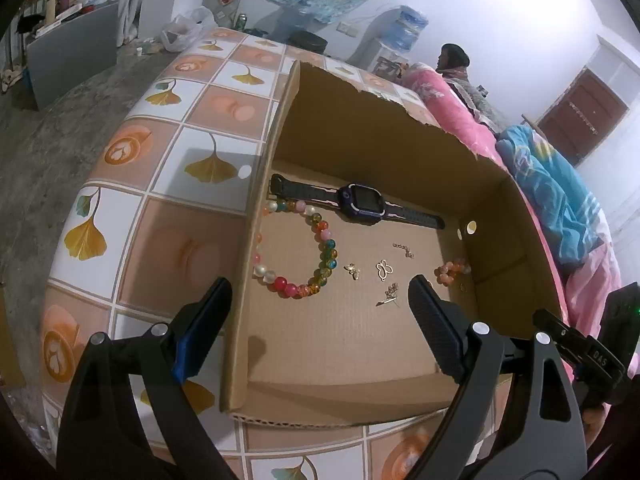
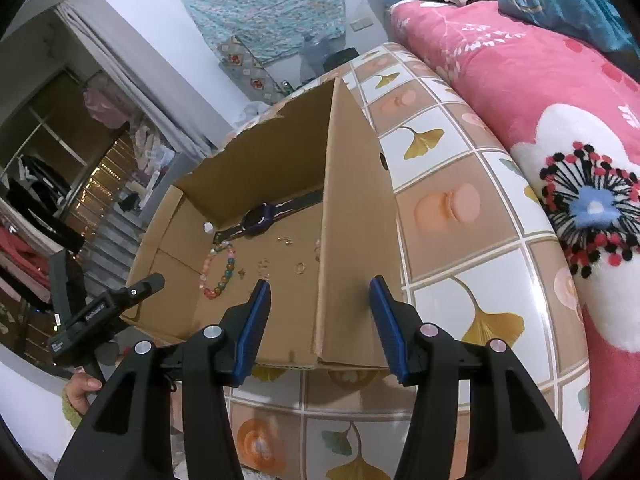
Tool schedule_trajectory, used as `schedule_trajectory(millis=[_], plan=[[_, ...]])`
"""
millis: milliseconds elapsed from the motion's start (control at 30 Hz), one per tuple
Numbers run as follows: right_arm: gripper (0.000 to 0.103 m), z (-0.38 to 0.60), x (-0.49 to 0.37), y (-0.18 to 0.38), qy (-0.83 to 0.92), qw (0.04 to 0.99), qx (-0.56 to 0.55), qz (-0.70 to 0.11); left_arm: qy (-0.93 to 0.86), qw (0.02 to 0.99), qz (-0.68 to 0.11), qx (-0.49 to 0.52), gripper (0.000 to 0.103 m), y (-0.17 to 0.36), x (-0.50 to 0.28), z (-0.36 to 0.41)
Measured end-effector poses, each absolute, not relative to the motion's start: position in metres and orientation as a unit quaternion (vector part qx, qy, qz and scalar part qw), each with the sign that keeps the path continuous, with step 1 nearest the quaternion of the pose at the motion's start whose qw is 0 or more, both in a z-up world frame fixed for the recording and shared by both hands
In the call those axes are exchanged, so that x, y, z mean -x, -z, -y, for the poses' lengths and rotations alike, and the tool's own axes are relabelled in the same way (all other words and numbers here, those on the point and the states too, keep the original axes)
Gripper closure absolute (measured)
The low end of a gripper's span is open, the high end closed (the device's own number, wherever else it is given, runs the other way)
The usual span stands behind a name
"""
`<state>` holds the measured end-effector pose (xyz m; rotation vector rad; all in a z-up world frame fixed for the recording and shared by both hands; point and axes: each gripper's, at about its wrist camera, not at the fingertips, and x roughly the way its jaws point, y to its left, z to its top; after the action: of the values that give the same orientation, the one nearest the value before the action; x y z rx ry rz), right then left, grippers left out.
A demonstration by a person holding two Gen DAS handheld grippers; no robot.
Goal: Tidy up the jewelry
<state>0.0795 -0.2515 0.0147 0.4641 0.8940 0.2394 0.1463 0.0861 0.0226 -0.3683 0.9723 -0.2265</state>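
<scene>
Beads on the bracelet (image 1: 298,254) look hard, round and slick on a soft cord, so I judge it light and floppy, best pinched across one bead-run at its near arc rather than scooped. It lies on the floor of the cardboard box (image 1: 360,344), against the box's left wall, just in front of the watch (image 1: 360,202), with tiny gold charms (image 1: 384,270) beside it toward the box's middle. My left gripper (image 1: 320,312) hangs wide open and empty, straddling that left wall, while my right gripper (image 2: 320,320) stands half open, empty, straddling the box's right wall.
</scene>
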Motion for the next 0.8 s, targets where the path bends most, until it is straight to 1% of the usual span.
schedule_trajectory(millis=[300, 367, 467, 500, 533, 600, 800], plan=[[0.052, 0.251, -0.074, -0.013, -0.103, 0.871, -0.216, -0.428, 0.124, 0.863, -0.459, 0.173, 0.018, -0.02, -0.145, -0.089], [0.051, 0.251, -0.073, -0.013, -0.103, 0.872, -0.219, -0.425, 0.131, 0.865, -0.449, 0.183, 0.018, -0.023, -0.143, -0.095], [0.051, 0.252, -0.072, -0.014, -0.1, 0.874, -0.221, -0.42, 0.123, 0.876, -0.433, 0.173, 0.016, -0.028, -0.136, -0.099], [0.05, 0.253, -0.071, -0.015, -0.098, 0.876, -0.22, -0.419, 0.12, 0.88, -0.427, 0.169, 0.017, -0.031, -0.134, -0.101], [0.046, 0.253, -0.071, -0.016, -0.095, 0.877, -0.218, -0.417, 0.118, 0.883, -0.423, 0.167, 0.016, -0.032, -0.132, -0.102], [0.042, 0.255, -0.068, -0.019, -0.09, 0.882, -0.214, -0.41, 0.114, 0.887, -0.416, 0.165, 0.017, -0.035, -0.128, -0.106], [0.041, 0.266, -0.038, -0.037, -0.08, 0.909, -0.186, -0.365, 0.107, 0.911, -0.372, 0.141, 0.016, -0.052, -0.1, -0.114]])
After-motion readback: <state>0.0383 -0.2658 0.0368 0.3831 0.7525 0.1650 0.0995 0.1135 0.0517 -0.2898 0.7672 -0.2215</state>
